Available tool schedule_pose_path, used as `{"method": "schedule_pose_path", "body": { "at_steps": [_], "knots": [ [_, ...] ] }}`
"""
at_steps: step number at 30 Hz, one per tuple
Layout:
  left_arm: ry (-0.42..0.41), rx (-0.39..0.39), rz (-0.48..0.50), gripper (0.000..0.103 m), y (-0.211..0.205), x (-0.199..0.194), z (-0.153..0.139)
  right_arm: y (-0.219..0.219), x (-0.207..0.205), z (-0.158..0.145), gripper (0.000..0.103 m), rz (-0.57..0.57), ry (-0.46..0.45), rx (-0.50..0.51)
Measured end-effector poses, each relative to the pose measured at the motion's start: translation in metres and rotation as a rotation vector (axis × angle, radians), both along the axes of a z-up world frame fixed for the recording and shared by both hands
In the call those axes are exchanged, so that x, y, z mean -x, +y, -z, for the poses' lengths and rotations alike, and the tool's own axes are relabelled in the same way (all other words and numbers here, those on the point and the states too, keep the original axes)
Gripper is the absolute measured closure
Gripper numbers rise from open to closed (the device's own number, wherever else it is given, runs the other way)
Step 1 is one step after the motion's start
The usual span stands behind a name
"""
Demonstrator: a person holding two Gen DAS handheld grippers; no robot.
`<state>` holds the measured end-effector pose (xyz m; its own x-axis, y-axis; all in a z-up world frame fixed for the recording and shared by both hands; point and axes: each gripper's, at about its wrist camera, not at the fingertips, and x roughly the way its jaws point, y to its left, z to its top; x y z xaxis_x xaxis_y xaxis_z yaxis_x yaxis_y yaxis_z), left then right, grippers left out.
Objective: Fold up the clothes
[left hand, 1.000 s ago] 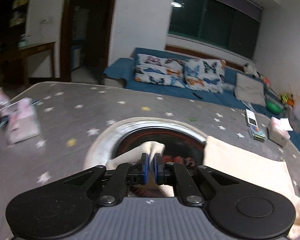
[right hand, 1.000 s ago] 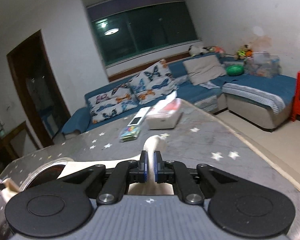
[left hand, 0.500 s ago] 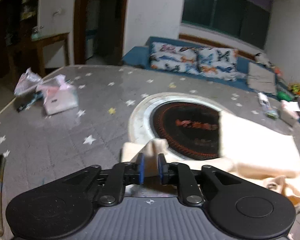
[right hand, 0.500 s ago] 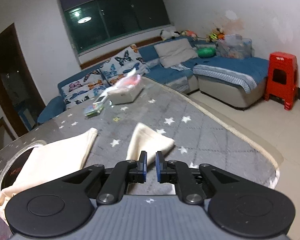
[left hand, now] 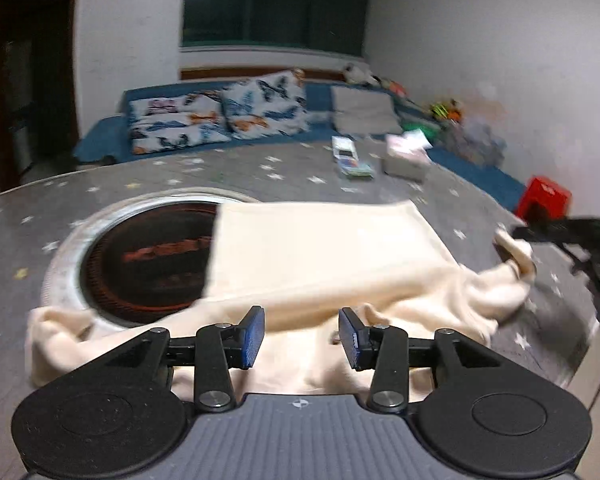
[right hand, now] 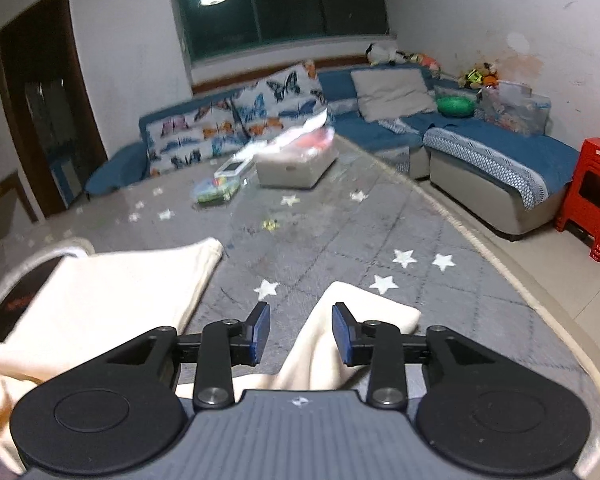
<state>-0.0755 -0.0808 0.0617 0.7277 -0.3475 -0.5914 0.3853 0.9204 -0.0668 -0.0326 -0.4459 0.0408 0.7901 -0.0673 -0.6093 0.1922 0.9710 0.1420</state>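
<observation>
A cream garment (left hand: 324, 256) lies spread on the grey star-patterned table (left hand: 172, 176), partly covering the round cooktop (left hand: 148, 260). My left gripper (left hand: 302, 334) hovers over the garment's near bunched edge, its jaws opening and the blue pads (left hand: 252, 336) clear of the cloth. In the right wrist view the garment's end (right hand: 356, 320) lies flat under my right gripper (right hand: 300, 332), whose jaws are also opening with the cloth below and between them, not pinched. The right gripper (left hand: 536, 232) also shows at the left view's right edge, beside a cloth corner.
A tissue box (right hand: 296, 164), a phone (right hand: 232, 168) and a small colourful packet (right hand: 216, 192) sit at the table's far side. The table's curved edge (right hand: 512, 280) runs along the right. A blue sofa (right hand: 480, 152) and a red stool (right hand: 592, 208) stand beyond it.
Both grippers were shut on cream cloth a second ago. They have carried it toward the near edge, lowered it and opened, so the cloth now lies on the table.
</observation>
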Motion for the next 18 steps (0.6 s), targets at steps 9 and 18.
{"method": "schedule_pose_path", "body": {
  "at_steps": [9, 18],
  "knots": [
    [0.049, -0.050, 0.072, 0.064, -0.020, -0.014, 0.022, 0.006, -0.023, 0.020, 0.098, -0.012, 0.076, 0.110],
    [0.009, -0.045, 0.127, 0.097, -0.016, -0.001, 0.018, -0.009, 0.031, -0.028, 0.100, 0.009, -0.130, 0.052]
  ]
}}
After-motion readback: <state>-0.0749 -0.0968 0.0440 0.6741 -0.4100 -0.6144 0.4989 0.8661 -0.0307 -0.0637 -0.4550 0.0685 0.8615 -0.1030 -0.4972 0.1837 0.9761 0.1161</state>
